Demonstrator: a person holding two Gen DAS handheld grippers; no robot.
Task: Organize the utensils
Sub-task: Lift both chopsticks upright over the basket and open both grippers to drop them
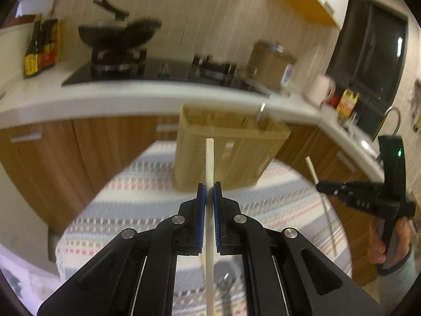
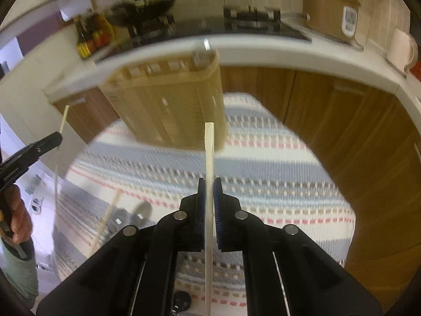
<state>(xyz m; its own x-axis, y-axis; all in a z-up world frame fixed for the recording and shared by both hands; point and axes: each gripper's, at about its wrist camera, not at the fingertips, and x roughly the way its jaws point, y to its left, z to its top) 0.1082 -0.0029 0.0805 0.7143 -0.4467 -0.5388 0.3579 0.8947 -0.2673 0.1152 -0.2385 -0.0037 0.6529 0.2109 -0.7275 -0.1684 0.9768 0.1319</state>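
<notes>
Jaws of left gripper (image 1: 209,193) clamped on pale chopstick (image 1: 209,163); right gripper (image 2: 209,192) likewise gripping second chopstick (image 2: 209,147). Beige utensil holder (image 1: 223,152) upright on striped tablecloth (image 1: 136,200).

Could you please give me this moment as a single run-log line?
left tool: shut on chopstick | right tool: shut on second chopstick | utensil holder: upright on striped cloth, ahead of both tools

a round table (image 1: 86,226) under a striped cloth (image 2: 263,163) of grey, cream, pink and tan fills the lower middle of both views. a beige slotted utensil holder (image 1: 226,147) stands on it toward the upper centre, a metal handle (image 1: 260,110) poking above its rim.
</notes>
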